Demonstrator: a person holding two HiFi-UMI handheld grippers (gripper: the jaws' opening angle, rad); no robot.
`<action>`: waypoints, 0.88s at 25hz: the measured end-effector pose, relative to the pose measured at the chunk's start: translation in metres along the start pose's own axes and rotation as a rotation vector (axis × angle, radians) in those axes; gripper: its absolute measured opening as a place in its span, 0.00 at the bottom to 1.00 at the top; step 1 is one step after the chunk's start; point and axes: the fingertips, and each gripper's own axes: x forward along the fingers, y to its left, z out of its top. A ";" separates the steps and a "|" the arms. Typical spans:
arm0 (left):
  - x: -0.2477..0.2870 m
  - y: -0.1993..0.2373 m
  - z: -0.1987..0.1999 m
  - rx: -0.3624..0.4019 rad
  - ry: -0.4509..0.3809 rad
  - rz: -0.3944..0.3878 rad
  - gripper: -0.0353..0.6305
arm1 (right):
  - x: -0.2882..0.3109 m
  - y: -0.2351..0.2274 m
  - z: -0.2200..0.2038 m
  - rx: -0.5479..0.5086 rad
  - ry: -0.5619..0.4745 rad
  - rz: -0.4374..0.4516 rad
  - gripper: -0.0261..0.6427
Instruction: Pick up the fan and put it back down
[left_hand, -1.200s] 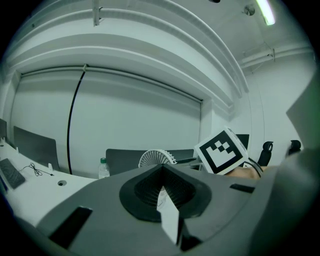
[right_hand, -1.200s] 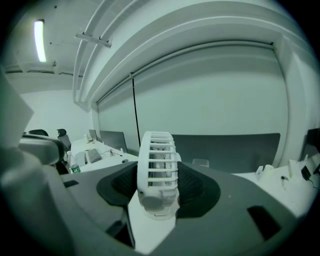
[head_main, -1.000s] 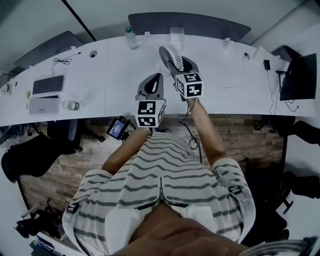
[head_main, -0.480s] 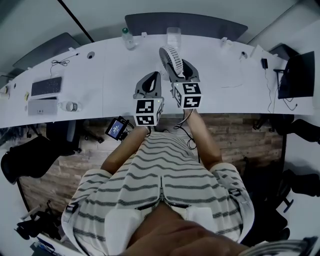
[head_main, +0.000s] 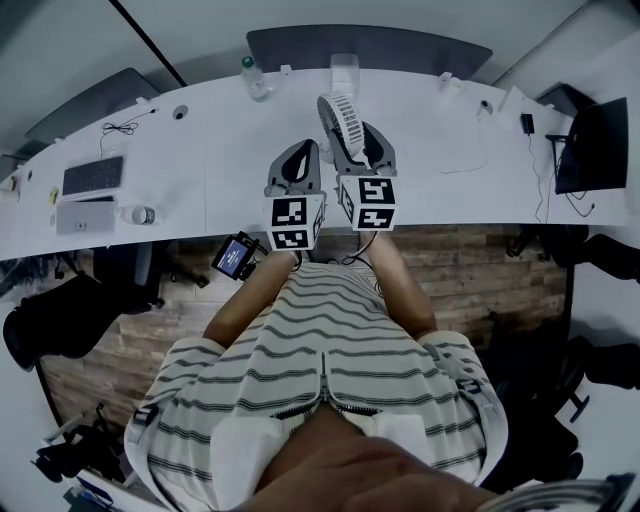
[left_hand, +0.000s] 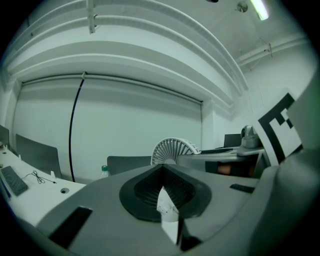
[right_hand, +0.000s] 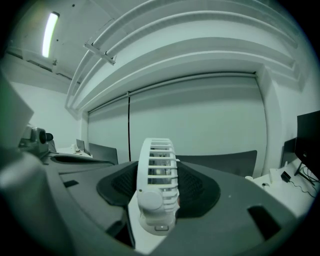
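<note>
The long white desk (head_main: 200, 150) ran from left to right in front of you, with a keyboard (head_main: 95, 173) at its far left and a dark monitor (head_main: 590, 150) at its right end.

Over the last second your right gripper (head_main: 366, 150) came back from the middle of the desk toward its near edge. Its marker cube ended just beside the cube of your left gripper (head_main: 300, 162). The left gripper barely moved in that time. It hung just left of the right one with its jaws pressed together, and in the left gripper view (left_hand: 165, 187) only a small white tag (left_hand: 167, 212) showed at the seam.

The fan (head_main: 340, 118) travelled with the right gripper and its round grille drifted slightly left. In the right gripper view the jaws (right_hand: 160, 200) were pinched on the fan's lower body (right_hand: 159, 170). It stood upright between the pads, edge-on to the camera, with the room's far wall behind it instead of the desk.

From that, I judged you had it lifted clear and that the pick-up half was done. What remained was to lower it upright onto bare desk and only then spread the jaws. The top-heavy grille could tip if you released too early.
</note>
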 end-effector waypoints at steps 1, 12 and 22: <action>-0.001 0.000 0.002 0.002 -0.005 0.002 0.06 | -0.001 0.001 0.000 0.004 -0.002 -0.004 0.37; -0.009 0.003 0.013 0.007 -0.042 0.017 0.06 | -0.021 0.004 0.007 0.021 -0.033 -0.038 0.37; -0.014 0.000 0.016 0.003 -0.052 0.000 0.06 | -0.026 0.004 0.008 0.031 -0.033 -0.044 0.37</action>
